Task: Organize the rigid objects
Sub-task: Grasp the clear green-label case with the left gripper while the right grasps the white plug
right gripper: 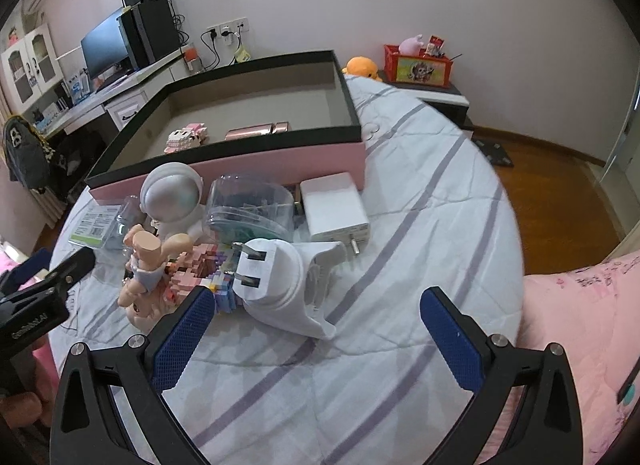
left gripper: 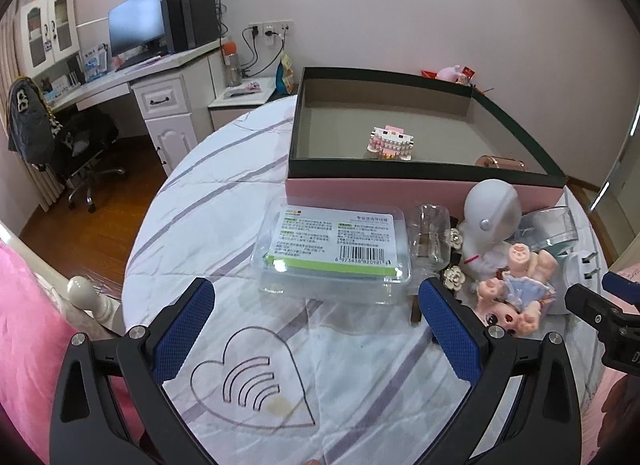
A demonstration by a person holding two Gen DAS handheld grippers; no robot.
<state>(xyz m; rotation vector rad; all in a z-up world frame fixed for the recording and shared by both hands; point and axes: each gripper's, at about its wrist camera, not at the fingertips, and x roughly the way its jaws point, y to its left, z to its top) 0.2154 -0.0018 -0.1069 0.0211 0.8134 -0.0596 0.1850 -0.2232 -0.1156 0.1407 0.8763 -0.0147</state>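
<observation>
A pink box with a dark rim [left gripper: 400, 189] [right gripper: 280, 155] lies on the bed and holds a pink block toy [left gripper: 390, 143] [right gripper: 186, 137] and a rose-gold case [right gripper: 256, 130]. In front of it lie a clear plastic case with a label [left gripper: 336, 245], a white astronaut figure [left gripper: 492, 213] [right gripper: 172, 197], a doll [left gripper: 516, 289] [right gripper: 146, 261], a clear round tub [right gripper: 250, 209], a white charger [right gripper: 334, 209] and a white plug [right gripper: 276, 277]. My left gripper [left gripper: 316, 305] is open just before the clear case. My right gripper [right gripper: 318, 311] is open around the white plug's near end.
A white striped sheet [right gripper: 420, 201] covers the bed. A desk with a monitor [left gripper: 136, 27] and a chair [left gripper: 76, 137] stand at the left. A red crate [right gripper: 418, 65] sits on a nightstand behind the bed. Pink bedding [right gripper: 580, 305] lies at the right.
</observation>
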